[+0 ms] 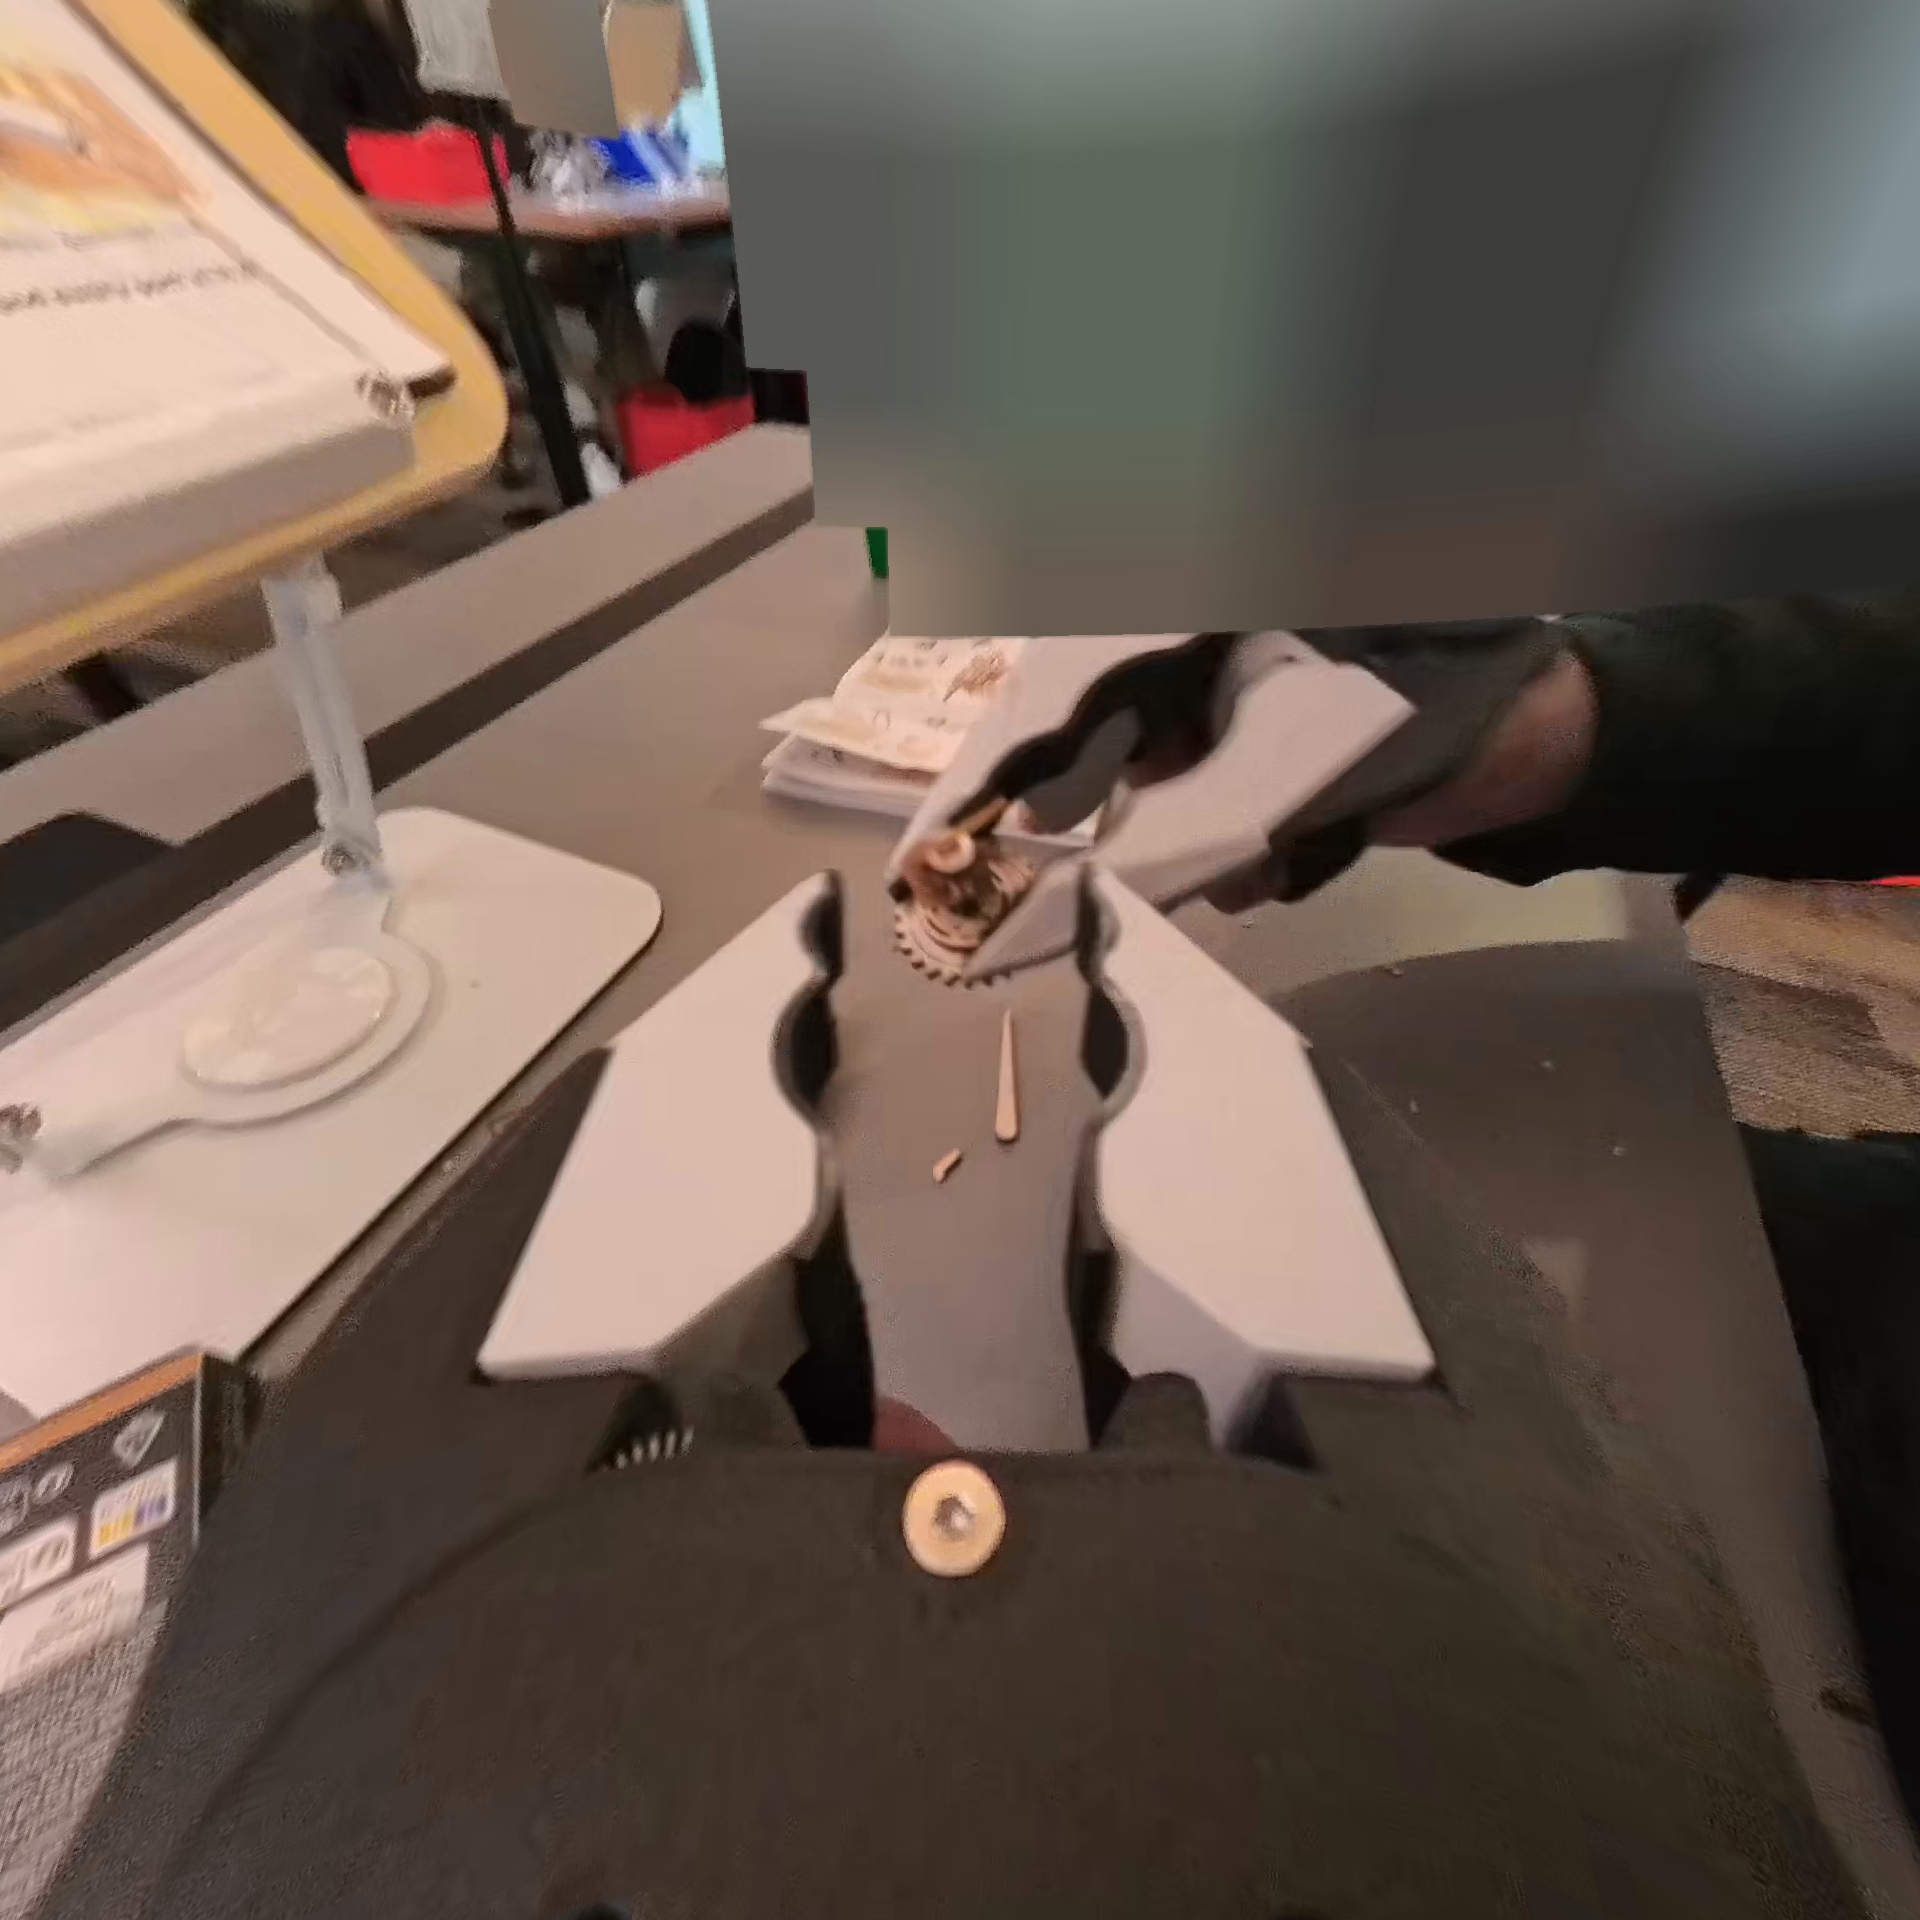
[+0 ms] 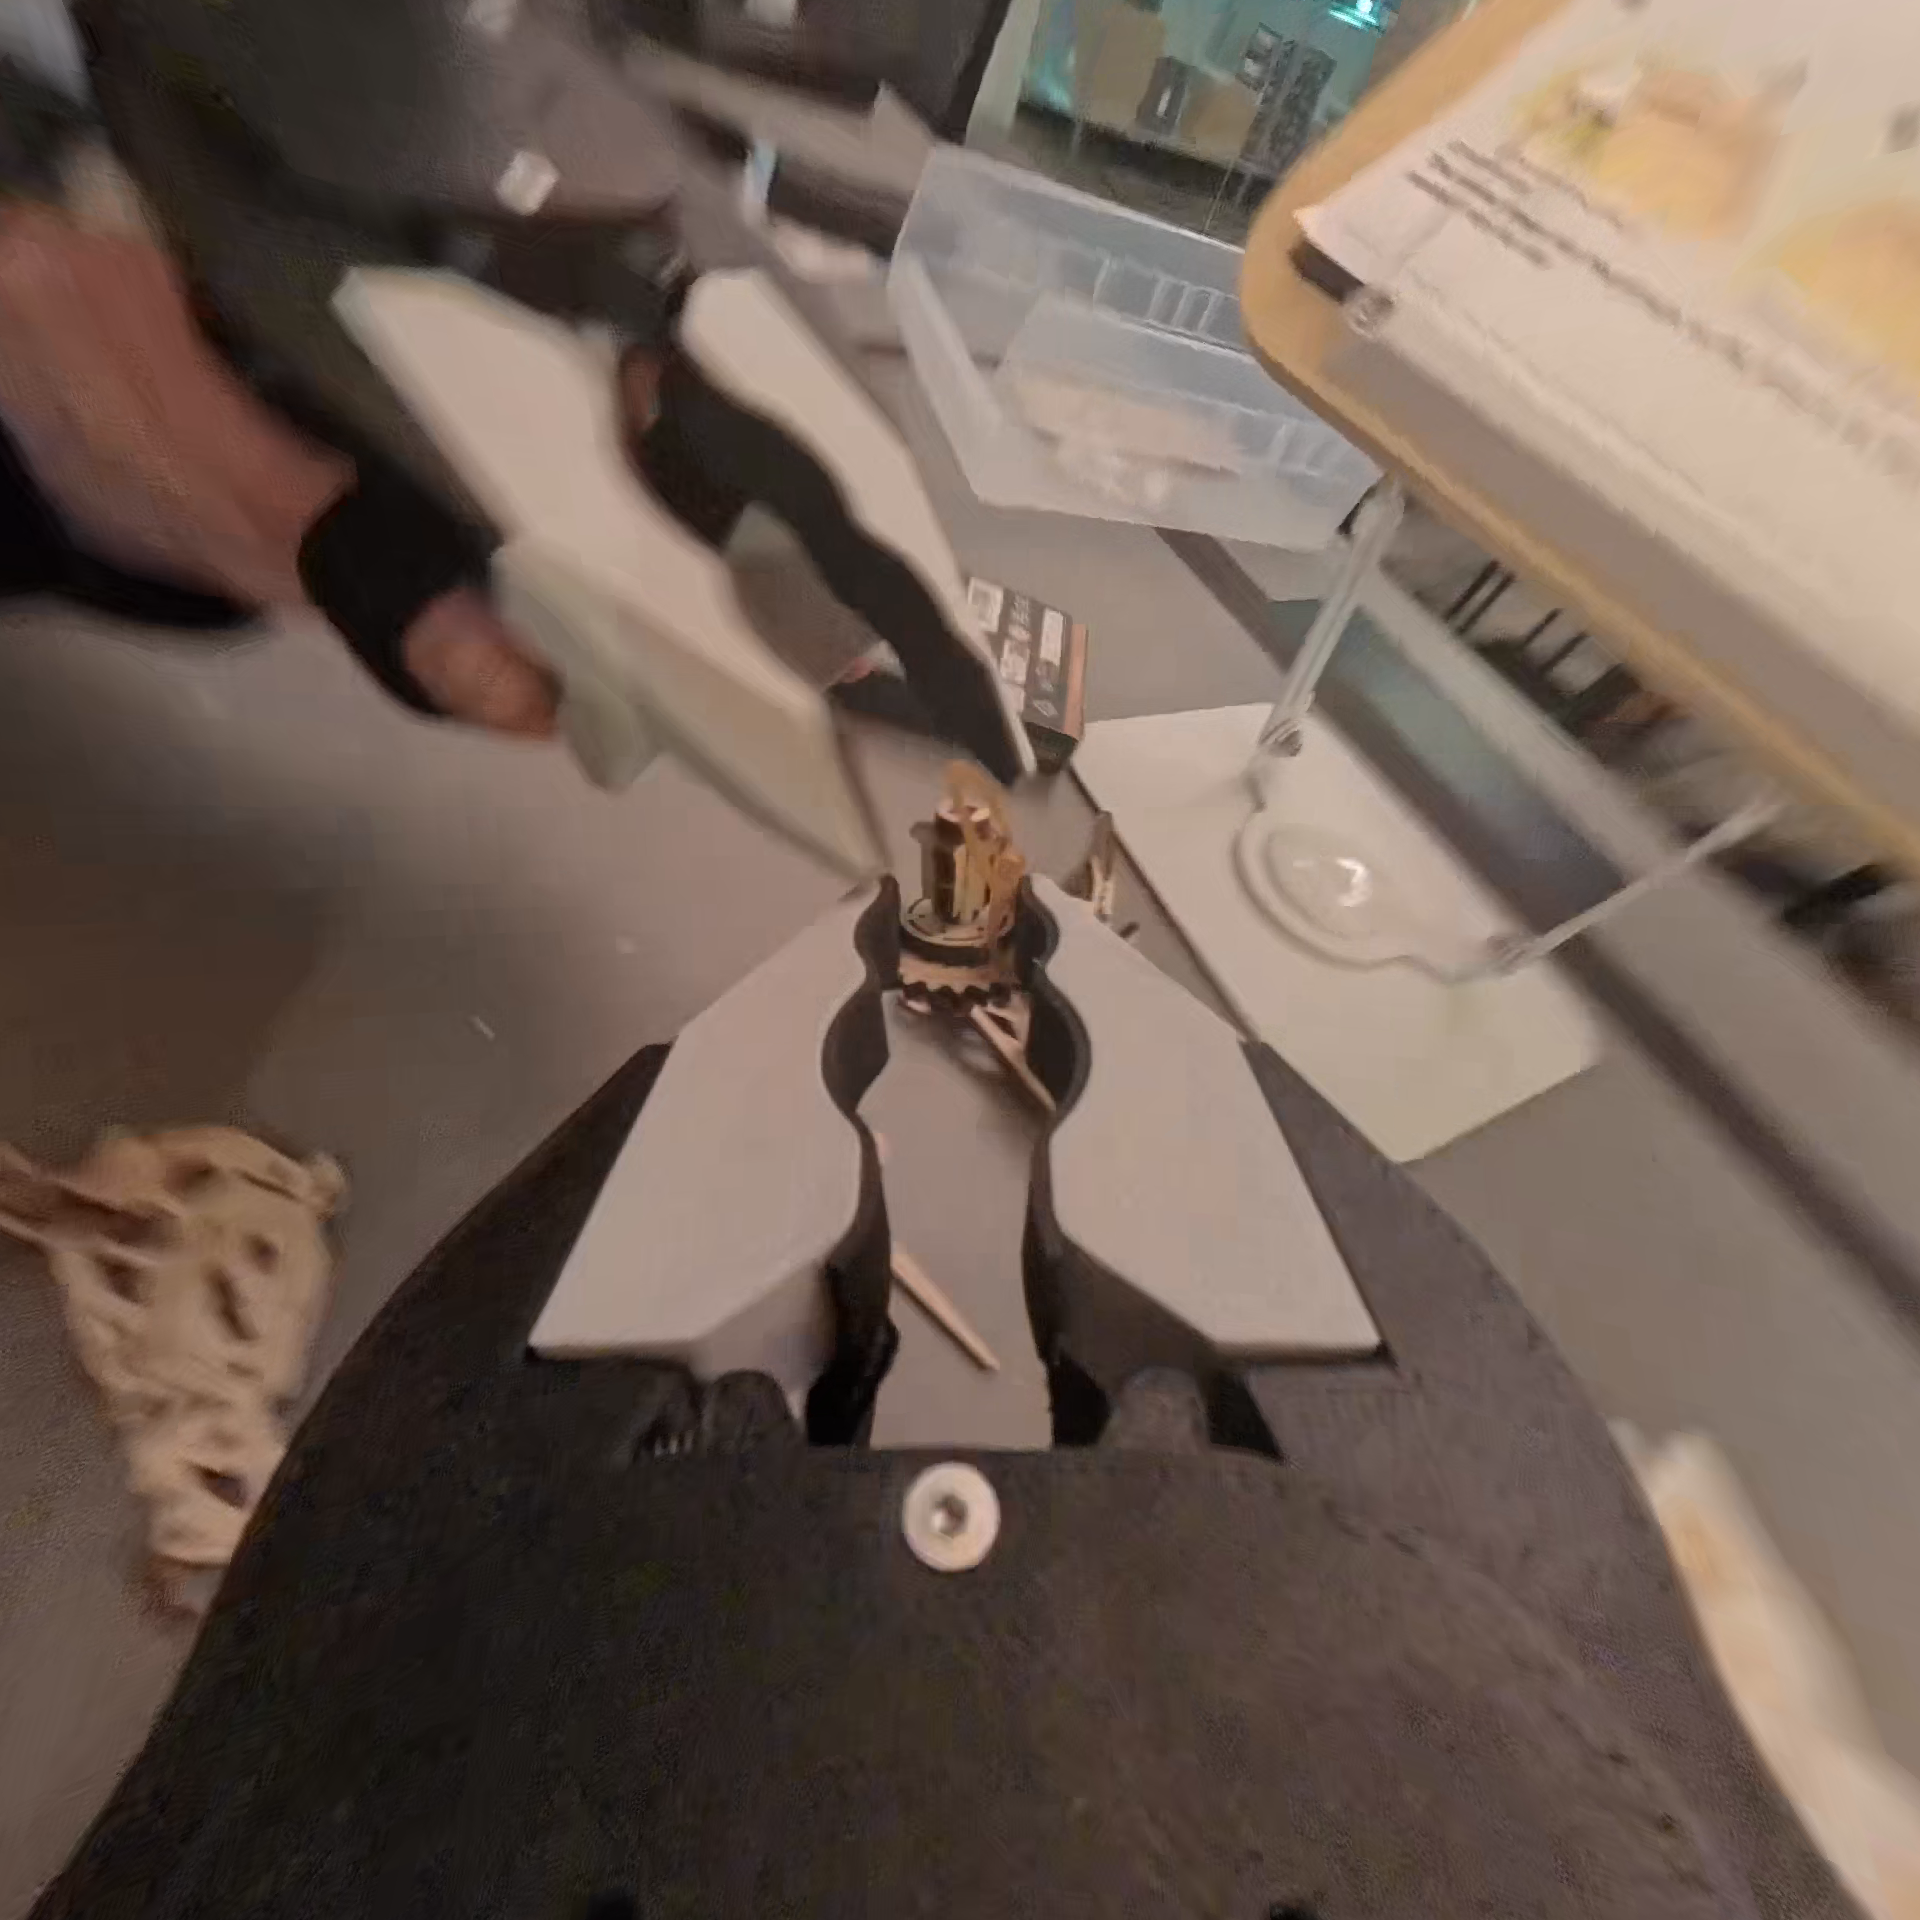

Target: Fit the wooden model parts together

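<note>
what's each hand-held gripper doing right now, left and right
Left hand-held gripper: open, holding nothing.
Right hand-held gripper: closed on the wooden gear assembly, gripped at its fingertips.

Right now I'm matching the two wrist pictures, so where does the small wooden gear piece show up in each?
Left wrist view: the wooden gear piece sits just above centre, clamped in the tips of the right gripper reaching in from the right.
Right wrist view: the gear piece is at centre, between this gripper's own fingertips.
Shared landmark: the white stand base, left in one view, right in the other.
</note>
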Motion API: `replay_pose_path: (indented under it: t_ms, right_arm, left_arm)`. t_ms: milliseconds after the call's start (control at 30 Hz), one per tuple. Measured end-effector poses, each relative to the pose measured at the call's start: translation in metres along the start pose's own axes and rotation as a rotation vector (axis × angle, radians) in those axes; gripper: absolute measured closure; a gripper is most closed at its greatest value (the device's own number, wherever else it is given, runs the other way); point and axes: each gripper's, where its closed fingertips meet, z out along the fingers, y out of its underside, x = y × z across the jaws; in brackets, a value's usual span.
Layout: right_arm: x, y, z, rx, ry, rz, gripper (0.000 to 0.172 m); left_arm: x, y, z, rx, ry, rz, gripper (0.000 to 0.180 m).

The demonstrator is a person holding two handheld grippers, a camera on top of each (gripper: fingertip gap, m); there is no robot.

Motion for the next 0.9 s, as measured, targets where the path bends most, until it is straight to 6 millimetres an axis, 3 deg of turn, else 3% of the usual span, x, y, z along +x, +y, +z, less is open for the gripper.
replay_pose_path:
  t_ms: [33,133,200,300,467,667,900]
  right_arm:
    - [0.004,-0.006,-0.003,0.057,-0.046,0.165,0.153]
    - [0.014,-0.016,-0.010,0.193,-0.204,0.590,0.153]
    - [0.019,-0.020,-0.013,0.273,-0.327,0.847,0.153]
    - [0.016,-0.018,-0.012,0.299,-0.420,1.015,0.153]
    - [0.007,-0.025,-0.010,0.336,-0.496,1.147,0.153]
    - [0.024,-0.016,-0.012,0.307,-0.403,1.108,0.136]
    - [0.019,-0.021,-0.017,0.226,-0.463,1.020,0.149]
  left_arm:
    - [0.002,-0.003,-0.001,0.026,0.021,0.015,0.130]
    - [-0.003,-0.003,-0.001,0.050,-0.059,0.137,0.120]
    - [-0.004,-0.003,0.004,0.030,-0.138,0.299,0.125]
    - [-0.004,-0.004,0.012,0.011,-0.187,0.415,0.133]
    - [-0.003,-0.002,0.022,0.007,-0.175,0.395,0.154]
    - [-0.003,-0.002,0.020,-0.005,-0.126,0.310,0.155]
    - [0.004,-0.003,0.017,-0.022,-0.029,0.337,0.156]
